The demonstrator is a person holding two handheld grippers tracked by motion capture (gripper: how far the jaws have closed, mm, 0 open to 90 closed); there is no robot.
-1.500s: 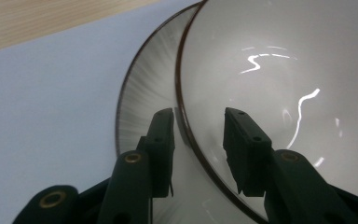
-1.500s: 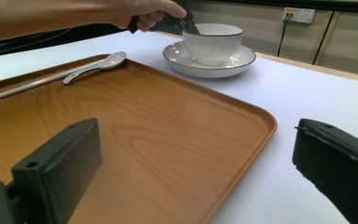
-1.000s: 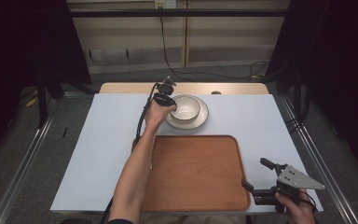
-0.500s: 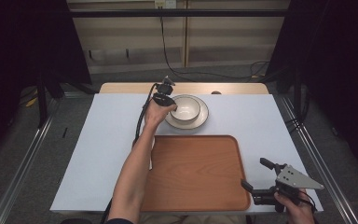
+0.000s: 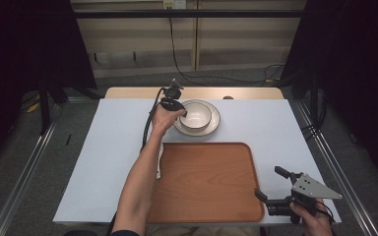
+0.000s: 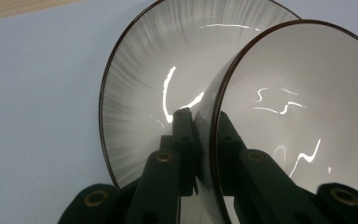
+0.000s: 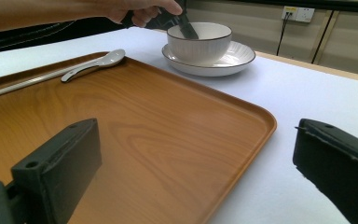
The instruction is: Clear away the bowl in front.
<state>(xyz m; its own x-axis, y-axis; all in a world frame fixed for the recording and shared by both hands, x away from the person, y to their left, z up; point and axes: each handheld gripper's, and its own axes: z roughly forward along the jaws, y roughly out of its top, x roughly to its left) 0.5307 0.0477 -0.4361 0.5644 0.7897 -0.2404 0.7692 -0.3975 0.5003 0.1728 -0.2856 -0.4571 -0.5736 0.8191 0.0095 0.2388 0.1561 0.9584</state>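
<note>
Centrally, at the far side of the table, a small white bowl with a thin dark rim sits on a wider white plate, whose glossy face is ribbed with fine radial lines. The left gripper has its jaws pinched shut on the bowl's near wall, one jaw inside and one outside, as the left gripper view shows close up. By my reading, the step in hand is securing that grasp, and the next move calls for lifting the bowl straight up off the plate, keeping it level, since smooth glazed ceramic could slip from so narrow a pinch. Nearer the person lies a rectangular wooden tray, warm orange-brown with rounded corners and a low raised lip. A white ceramic spoon rests along the tray's left edge, bowl end toward the plate. The right gripper hovers over the table's near right corner, just beside the tray, with its jaws standing wide apart and nothing between them. The table is covered in a plain, matte, pale surface.
</note>
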